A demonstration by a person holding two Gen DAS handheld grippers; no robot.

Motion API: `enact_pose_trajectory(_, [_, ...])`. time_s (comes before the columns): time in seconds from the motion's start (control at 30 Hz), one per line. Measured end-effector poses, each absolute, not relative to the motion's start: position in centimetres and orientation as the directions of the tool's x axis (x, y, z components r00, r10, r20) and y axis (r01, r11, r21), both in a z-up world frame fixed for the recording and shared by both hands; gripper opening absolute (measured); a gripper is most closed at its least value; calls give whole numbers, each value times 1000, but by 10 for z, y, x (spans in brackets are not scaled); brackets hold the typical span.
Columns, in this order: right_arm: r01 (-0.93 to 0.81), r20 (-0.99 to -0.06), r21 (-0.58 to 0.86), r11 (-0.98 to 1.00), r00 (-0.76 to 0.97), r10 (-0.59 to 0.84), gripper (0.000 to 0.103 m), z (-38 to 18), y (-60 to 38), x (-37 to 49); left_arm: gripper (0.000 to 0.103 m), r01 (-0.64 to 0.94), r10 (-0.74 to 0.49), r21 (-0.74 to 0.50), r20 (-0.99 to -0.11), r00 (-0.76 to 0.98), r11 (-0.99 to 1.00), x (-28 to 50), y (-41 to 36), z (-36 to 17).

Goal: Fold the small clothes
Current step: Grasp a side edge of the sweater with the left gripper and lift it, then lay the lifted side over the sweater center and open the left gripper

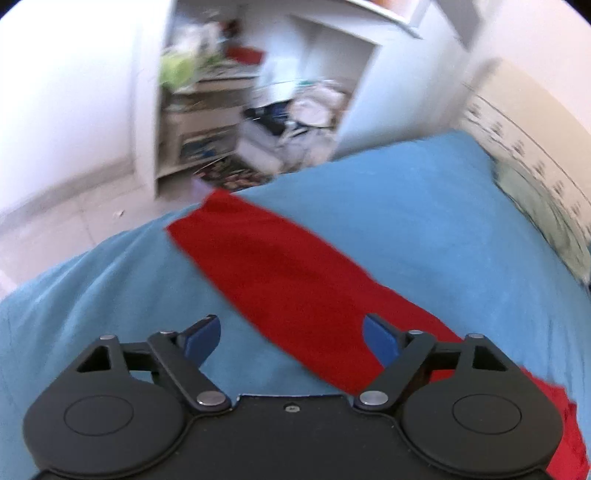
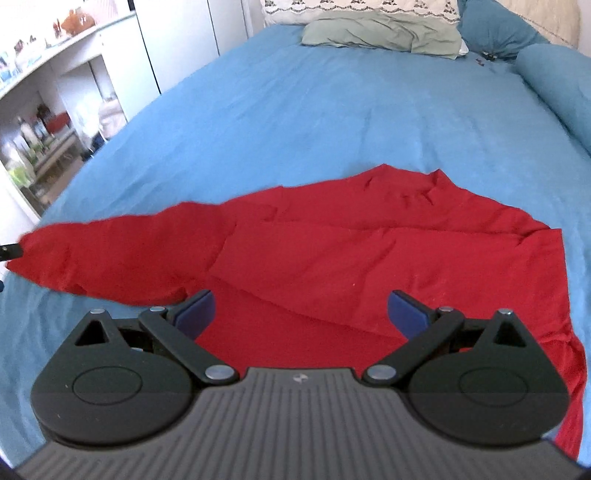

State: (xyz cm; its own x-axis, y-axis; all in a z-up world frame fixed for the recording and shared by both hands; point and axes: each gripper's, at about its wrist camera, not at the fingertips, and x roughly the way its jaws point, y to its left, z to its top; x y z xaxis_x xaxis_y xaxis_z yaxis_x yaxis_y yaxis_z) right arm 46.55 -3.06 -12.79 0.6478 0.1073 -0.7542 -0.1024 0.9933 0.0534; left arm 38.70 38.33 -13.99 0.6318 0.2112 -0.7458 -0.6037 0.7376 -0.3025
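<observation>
Blue bedspread (image 2: 295, 110), unlabelled red garment (image 2: 369, 251).

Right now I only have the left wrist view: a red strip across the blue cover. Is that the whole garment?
Observer: No. In the right wrist view the red garment spreads wide over the blue bed cover, with a fold lying across its middle.
Operator: Is the right gripper holding any of it?
Observer: No. The right gripper is open above the cloth, nothing between its pads.
Operator: What is at the head of the bed?
Observer: A green pillow lies there, with a white patterned one behind it.
</observation>
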Motion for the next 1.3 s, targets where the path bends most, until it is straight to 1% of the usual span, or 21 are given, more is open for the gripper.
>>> enact_pose_trajectory(0.07, [-88,-757,47,995,647,93,103,-134,-25,463,79,-627,217,-326,-744,632,707,388,402,-153])
enact_pose_trajectory(0.13, [-74,-757,51,996,647,87,103,-139,-22,461,69,-637,220,-334,-745,630,695,396,415,-163])
enact_pose_trajectory(0.2, [-62,-759,40,997,647,71,103,-144,-22,460,63,-641,220,-341,-743,632,687,405,426,-170])
enact_pose_trajectory(0.3, [-34,-766,-18,999,643,8,103,-152,-21,461,62,-636,230,-339,-732,641,693,416,431,-175])
enact_pose_trajectory(0.37, [-11,-767,-36,999,641,-21,103,-154,-25,461,56,-633,245,-325,-725,644,703,422,431,-177])
enact_pose_trajectory(0.4, [3,-768,-34,999,640,-28,103,-155,-28,461,44,-637,255,-311,-728,637,705,427,432,-178])
enact_pose_trajectory(0.43, [13,-766,-25,1000,642,-28,103,-155,-32,460,30,-644,266,-290,-735,624,708,429,432,-179])
enact_pose_trajectory(0.47, [22,-764,-16,1000,644,-26,103,-154,-37,460,22,-651,277,-271,-742,610,709,431,432,-180])
enact_pose_trajectory(0.5, [33,-763,-9,999,646,-28,103,-154,-41,459,10,-655,280,-270,-743,608,706,431,434,-180])
enact_pose_trajectory(0.53, [44,-763,-5,999,646,-32,103,-153,-45,459,5,-651,270,-287,-739,617,702,430,436,-180])
enact_pose_trajectory(0.57, [54,-763,-2,999,645,-36,103,-153,-48,458,5,-649,259,-309,-735,626,695,429,437,-180])
enact_pose_trajectory(0.7, [92,-761,2,996,646,-58,103,-150,-61,455,5,-633,249,-333,-717,652,699,431,428,-163])
enact_pose_trajectory(0.87, [129,-740,16,992,668,-75,103,-139,-83,448,5,-513,210,-375,-611,763,773,439,377,-113])
enact_pose_trajectory(0.97, [161,-723,24,987,684,-94,103,-135,-102,444,5,-422,145,-402,-562,815,812,442,332,-88])
enact_pose_trajectory(1.2, [248,-707,78,966,697,-122,103,-132,-154,430,5,-154,-50,-393,-462,885,906,455,203,-47])
enact_pose_trajectory(1.3, [250,-689,64,966,711,-139,103,-128,-176,423,5,-71,-143,-417,-462,875,906,470,151,-50])
